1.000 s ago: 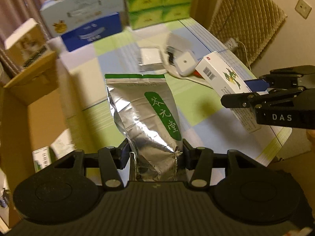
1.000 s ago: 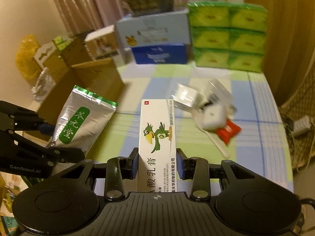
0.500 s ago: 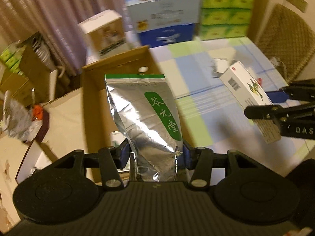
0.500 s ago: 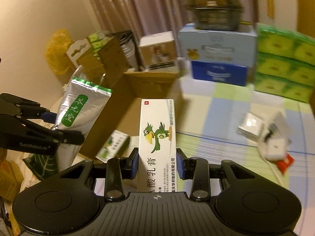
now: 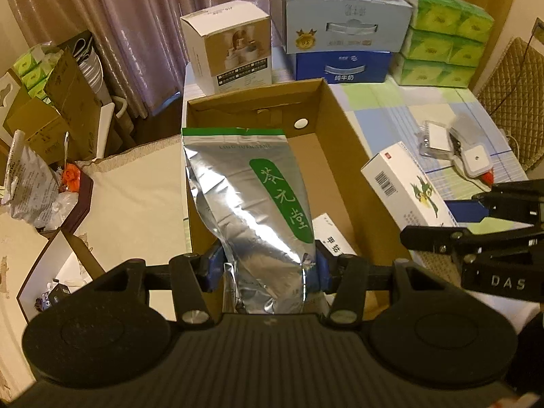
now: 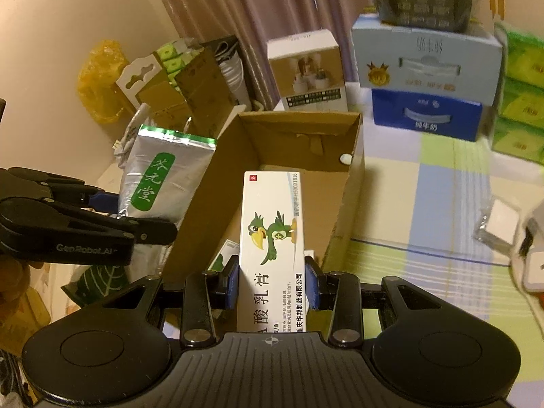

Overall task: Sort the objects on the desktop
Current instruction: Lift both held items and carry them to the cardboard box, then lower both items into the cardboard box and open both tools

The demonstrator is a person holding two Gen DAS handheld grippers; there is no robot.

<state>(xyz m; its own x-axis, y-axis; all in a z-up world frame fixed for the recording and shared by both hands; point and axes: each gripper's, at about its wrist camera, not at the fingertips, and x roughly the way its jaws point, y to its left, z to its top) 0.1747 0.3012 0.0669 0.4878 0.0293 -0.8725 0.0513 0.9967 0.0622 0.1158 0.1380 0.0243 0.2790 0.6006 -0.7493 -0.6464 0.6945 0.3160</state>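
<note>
My left gripper is shut on a silver foil pouch with a green label and holds it upright above the open cardboard box. My right gripper is shut on a white medicine carton with a green bird, held over the same box. In the left wrist view the carton and right gripper sit at the right, by the box's right wall. The right wrist view shows the pouch and left gripper at the left. A small white packet lies in the box.
On the checked tablecloth at the right lie a clear-wrapped white item and a white device with a red tip. White, blue and green boxes are stacked behind the cardboard box. Left of the table are cartons and bags.
Both grippers have swung left from over the tablecloth to over the cardboard box, each still holding its item. The box now fills the middle of both views.
</note>
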